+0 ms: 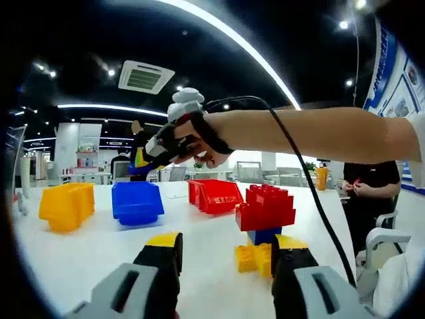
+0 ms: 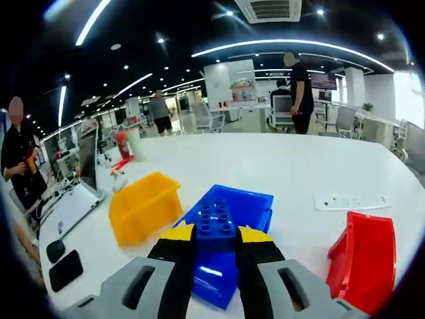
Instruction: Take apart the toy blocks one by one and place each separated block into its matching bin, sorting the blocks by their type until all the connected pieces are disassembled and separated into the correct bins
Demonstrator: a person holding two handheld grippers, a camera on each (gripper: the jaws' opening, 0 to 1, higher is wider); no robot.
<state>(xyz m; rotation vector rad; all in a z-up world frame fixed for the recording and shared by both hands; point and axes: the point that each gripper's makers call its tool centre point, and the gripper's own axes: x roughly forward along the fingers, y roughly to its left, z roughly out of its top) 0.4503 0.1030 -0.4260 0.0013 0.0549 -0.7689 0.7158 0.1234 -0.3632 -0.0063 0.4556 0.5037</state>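
My right claw (image 2: 214, 244) clenches a light, rigid blue studded plastic block (image 2: 216, 222) by its smooth sides above the blue plastic bin (image 2: 255, 207); my left claw (image 1: 226, 256) is released near the red, blue and yellow block stack (image 1: 265, 222).

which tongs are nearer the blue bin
Right. The right tongs hover directly over the blue bin, shut on a blue block; the left tongs sit back across the table from it.

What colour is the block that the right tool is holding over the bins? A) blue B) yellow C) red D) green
A: in the right gripper view, the right tool is closed on a studded blue block, held above the blue bin.
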